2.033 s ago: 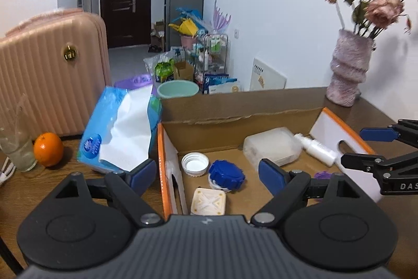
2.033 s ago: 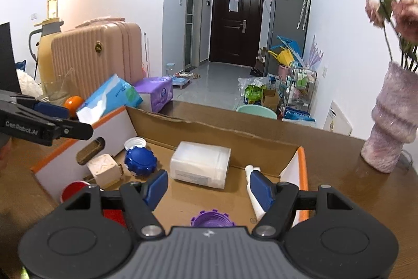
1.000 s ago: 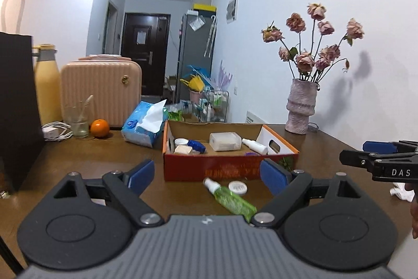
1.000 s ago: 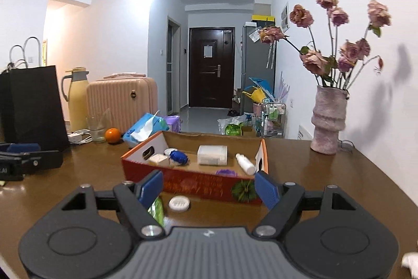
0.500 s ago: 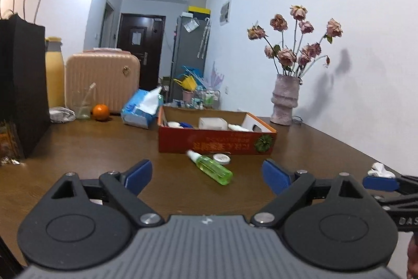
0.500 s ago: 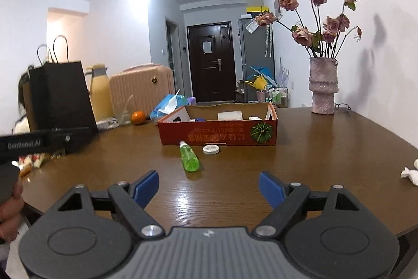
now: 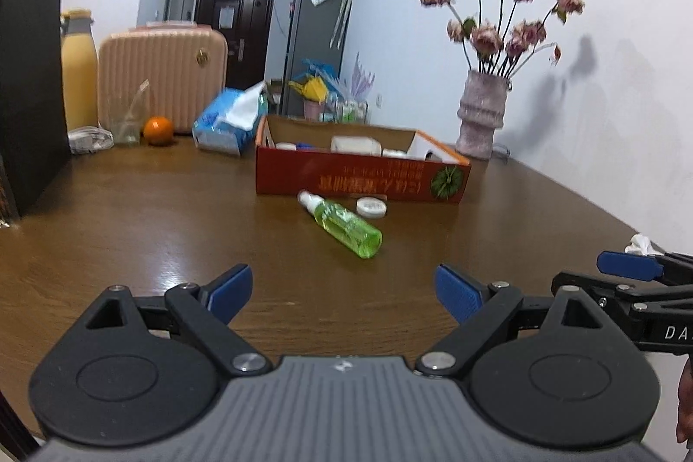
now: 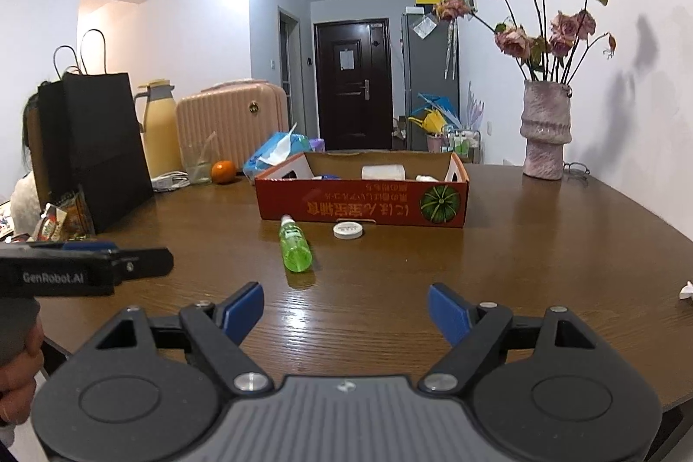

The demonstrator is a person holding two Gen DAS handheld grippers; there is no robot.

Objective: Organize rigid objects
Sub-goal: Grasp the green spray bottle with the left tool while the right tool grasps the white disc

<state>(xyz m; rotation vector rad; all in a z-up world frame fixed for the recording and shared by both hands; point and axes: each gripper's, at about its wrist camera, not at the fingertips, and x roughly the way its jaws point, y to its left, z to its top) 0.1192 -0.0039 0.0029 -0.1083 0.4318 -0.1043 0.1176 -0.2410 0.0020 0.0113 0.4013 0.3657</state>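
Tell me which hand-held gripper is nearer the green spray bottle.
Left, narrowly. The left hand-held gripper sits back from the green spray bottle, nearly in line; the right hand-held gripper is back too, with the bottle ahead to its left.

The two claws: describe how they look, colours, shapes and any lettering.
Both are alike. The left claw and the right claw each have a ribbed grey body, two black disc-shaped hubs with black linkage arms and silver pivot screws, and blue ribbed pads on the fingers. Seen side-on, the left bears white "GenRobot.AI" lettering; the right shows "DA", the rest cut off.
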